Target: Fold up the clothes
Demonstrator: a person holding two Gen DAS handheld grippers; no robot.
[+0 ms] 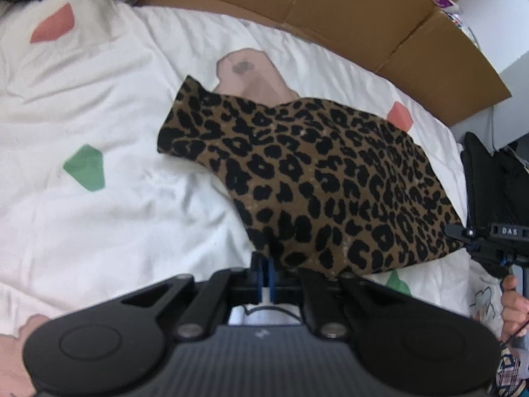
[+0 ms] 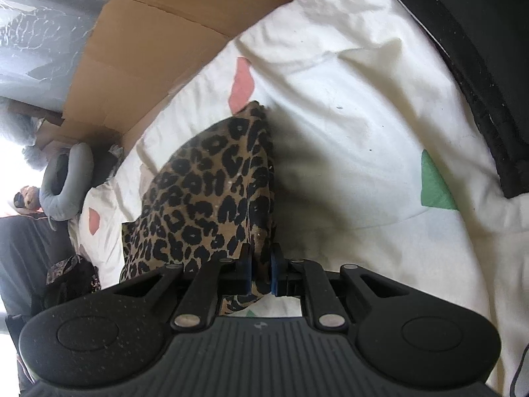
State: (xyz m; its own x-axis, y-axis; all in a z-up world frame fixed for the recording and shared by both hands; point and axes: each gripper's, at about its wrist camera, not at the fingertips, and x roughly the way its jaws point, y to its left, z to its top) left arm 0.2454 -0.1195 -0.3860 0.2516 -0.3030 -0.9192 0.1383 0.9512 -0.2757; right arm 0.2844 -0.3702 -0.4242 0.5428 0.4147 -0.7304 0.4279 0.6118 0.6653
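Where the left wrist view looks across the bed, the leopard-print garment (image 1: 317,182) lies draped over a white duvet (image 1: 99,106) with coloured patches, its near hem raised toward the camera. Open duvet spreads wide to the left of the cloth; a flattened cardboard sheet (image 1: 347,10) borders the far edge. On the right, just past the garment's corner, sits the other gripper's black body, with a hand (image 1: 514,301) below it. The left gripper (image 1: 266,264) has its blue-padded fingers nearly together at the garment's near hem; whether they pinch the cloth cannot be told.

From the right wrist view, the garment (image 2: 211,192) rises in a humped fold from the duvet (image 2: 347,82). Bare duvet lies open to the right, ending at a black bag (image 2: 479,49); cardboard (image 2: 148,33) runs along the left. The right gripper (image 2: 261,271) is clamped on the garment's edge, fabric pressed between both blue fingers (image 2: 274,273).
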